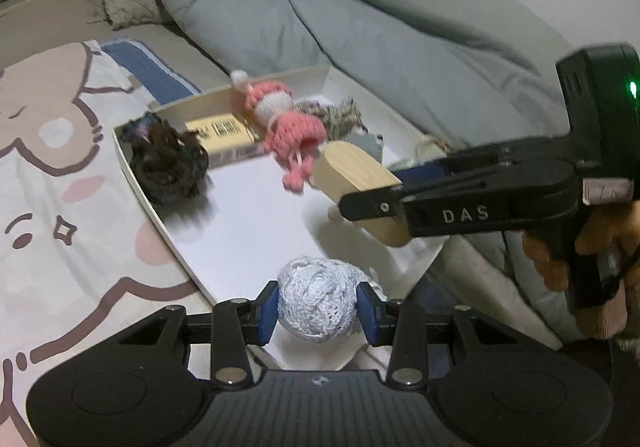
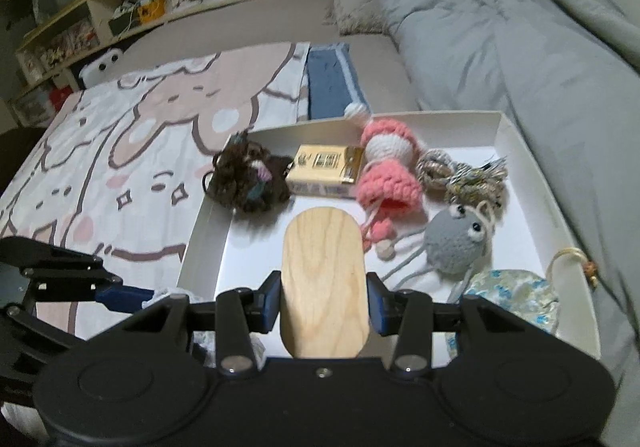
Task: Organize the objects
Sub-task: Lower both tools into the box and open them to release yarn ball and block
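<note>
The left gripper [image 1: 318,307] is clenched on a round ball of white lacy crochet [image 1: 316,303], its blue pads pressing either side, held over the near rim of a shallow white cardboard tray [image 1: 136,183] lying on the bed. The right gripper [image 2: 322,301] clasps a smooth pale wooden block [image 2: 324,279] with rounded ends and visible grain, poised above the tray's bare floor. Beyond that block's far end sit a flat tan box [image 2: 324,169] with a printed label and a pink and white knitted doll [image 2: 386,171]. To the far left is a fuzzy dark brown tuft [image 2: 248,179]; to the right, a grey felt ball with button eyes [image 2: 456,243] and a coil of speckled cord [image 2: 460,175]. A glossy brocade pouch [image 2: 516,299] lies just right of the right gripper.
</note>
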A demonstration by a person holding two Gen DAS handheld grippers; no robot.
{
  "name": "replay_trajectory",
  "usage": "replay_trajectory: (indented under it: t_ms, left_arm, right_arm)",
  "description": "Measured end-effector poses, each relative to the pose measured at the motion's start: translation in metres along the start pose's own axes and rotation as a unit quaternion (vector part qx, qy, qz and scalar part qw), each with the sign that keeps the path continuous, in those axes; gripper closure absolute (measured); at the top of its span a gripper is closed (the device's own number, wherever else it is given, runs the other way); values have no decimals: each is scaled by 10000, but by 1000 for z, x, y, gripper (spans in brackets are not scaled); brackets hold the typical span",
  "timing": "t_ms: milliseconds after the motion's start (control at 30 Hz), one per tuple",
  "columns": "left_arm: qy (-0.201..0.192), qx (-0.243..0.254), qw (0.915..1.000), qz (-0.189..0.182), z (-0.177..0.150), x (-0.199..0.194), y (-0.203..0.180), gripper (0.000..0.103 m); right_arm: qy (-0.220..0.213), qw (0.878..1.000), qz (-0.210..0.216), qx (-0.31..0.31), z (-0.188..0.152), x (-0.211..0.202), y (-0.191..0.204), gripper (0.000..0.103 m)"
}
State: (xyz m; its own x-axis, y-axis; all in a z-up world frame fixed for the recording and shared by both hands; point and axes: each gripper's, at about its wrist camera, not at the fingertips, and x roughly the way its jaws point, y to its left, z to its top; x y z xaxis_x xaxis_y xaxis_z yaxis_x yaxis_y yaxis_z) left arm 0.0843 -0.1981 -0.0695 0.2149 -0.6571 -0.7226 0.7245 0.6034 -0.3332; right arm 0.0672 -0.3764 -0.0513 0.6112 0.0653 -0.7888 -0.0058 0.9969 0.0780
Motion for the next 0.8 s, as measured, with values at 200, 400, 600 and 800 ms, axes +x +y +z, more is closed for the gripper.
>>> replay_trajectory:
  t_ms: [200,400,600,800]
  left_arm:
    - [187,337,9986,366,0,6,-1,47]
    - [45,372,9968,700,6,-1,2,28]
    - [50,308,9963,807,9,-2,6,27]
    - [12,289,9960,848,9,-6,5,27]
  right_arm:
    - [109,9998,13,-138,1,14,4,58]
    - [267,9991,169,-269,4,25,8,35]
    - [251,9993,-214,-177,3,17,3,18]
    - [178,9995,-265,-76,2,8,-1,18]
